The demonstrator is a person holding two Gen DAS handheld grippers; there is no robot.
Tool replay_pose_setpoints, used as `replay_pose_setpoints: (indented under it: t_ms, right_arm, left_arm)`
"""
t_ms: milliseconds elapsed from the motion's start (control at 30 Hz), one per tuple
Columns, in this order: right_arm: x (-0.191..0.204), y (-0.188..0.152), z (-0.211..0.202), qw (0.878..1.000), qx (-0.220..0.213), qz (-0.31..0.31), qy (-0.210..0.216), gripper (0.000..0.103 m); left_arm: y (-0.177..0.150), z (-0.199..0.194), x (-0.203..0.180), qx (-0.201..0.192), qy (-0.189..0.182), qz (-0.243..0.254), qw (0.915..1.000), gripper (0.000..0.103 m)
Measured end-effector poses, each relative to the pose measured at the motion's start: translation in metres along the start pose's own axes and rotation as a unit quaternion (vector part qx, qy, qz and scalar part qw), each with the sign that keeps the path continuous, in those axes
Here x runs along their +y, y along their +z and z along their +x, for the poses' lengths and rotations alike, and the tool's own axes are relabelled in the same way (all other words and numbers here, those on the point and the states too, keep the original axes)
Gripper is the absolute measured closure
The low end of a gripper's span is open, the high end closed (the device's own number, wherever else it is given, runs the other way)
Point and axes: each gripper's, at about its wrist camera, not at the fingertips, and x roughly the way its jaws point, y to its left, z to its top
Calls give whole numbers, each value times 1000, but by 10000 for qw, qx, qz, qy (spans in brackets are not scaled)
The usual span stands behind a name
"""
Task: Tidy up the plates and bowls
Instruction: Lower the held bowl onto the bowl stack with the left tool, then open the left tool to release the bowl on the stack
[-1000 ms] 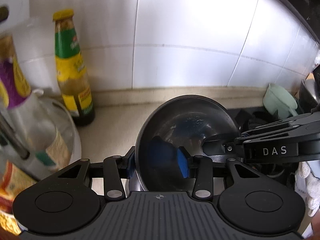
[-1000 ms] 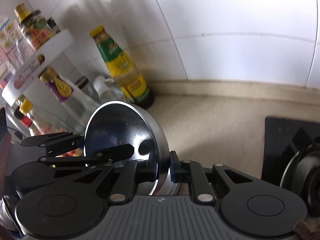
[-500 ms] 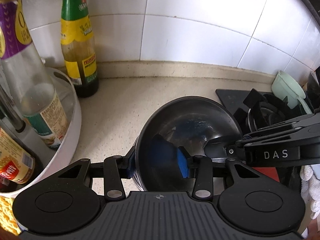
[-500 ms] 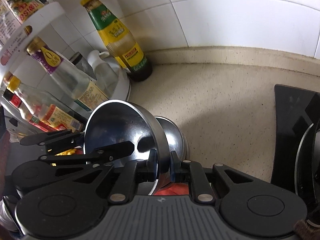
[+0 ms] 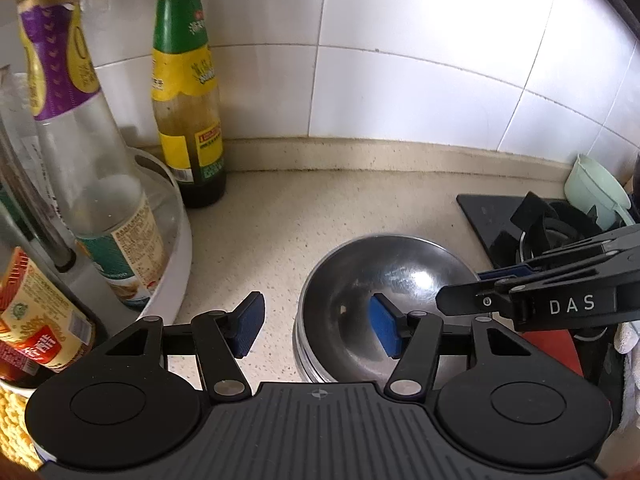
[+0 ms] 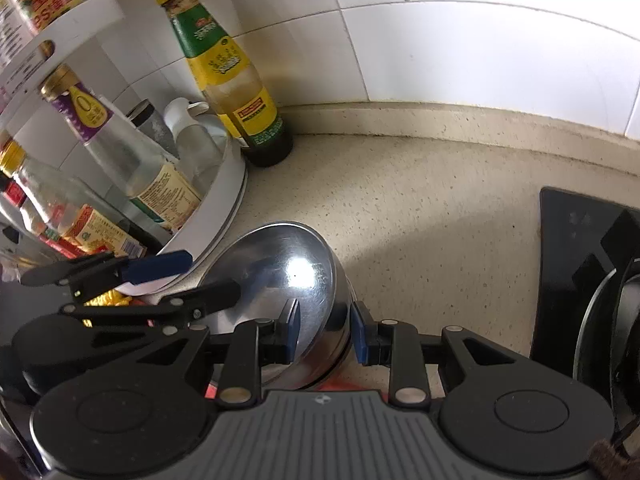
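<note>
A steel bowl (image 5: pixel 384 280) rests nested on top of a stack of steel bowls (image 5: pixel 306 360) on the beige counter. My left gripper (image 5: pixel 318 330) straddles its near-left rim. Its jaws are opening: one blue pad is inside the bowl, the other well outside over the counter, and neither presses on the rim. My right gripper (image 6: pixel 326 334) straddles the right rim of the bowl (image 6: pixel 288 268). Its jaws are also opening, with a small gap on each side of the wall. Each gripper shows in the other's view: the right gripper (image 5: pixel 480 288) and the left gripper (image 6: pixel 188 280).
A white turntable rack (image 5: pixel 176 240) full of bottles stands close on the left. A green-and-yellow sauce bottle (image 5: pixel 188 120) stands by the tiled wall. A black gas hob (image 5: pixel 520 220) and a mint-green cup (image 5: pixel 596 192) are on the right. Something red (image 5: pixel 560 348) lies under the bowls.
The bowl, held tilted by both grippers, came down onto the stack and now lies level. Both grippers have let go of its rim and spread their jaws.
</note>
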Motion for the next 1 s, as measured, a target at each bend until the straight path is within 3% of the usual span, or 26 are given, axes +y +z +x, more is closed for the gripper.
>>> replay_pose_setpoints:
  t_ms: [333, 433, 633, 767, 1000]
  right_arm:
    - [11, -7, -17, 9979, -359, -315, -435, 77]
    - [18, -11, -22, 9953, -523, -481, -663, 76]
    - [35, -22, -31, 9850, -852, -985, -1134, 74]
    - [46, -30, -36, 9740, -1041, -1373, -1472, 70]
    - [71, -39, -39, 9386, -1518, -2183, -2200, 63]
  left_arm:
    - [-10, -14, 3, -265, 46, -65, 9996, 28]
    - [-12, -18, 0, -359, 134, -22, 9993, 22]
    - [-20, -27, -5, -522, 243, 85, 9983, 21]
    - [-29, -38, -11, -737, 427, 303, 9959, 18]
    - [-43, -51, -27, -990, 845, 742, 9887, 18]
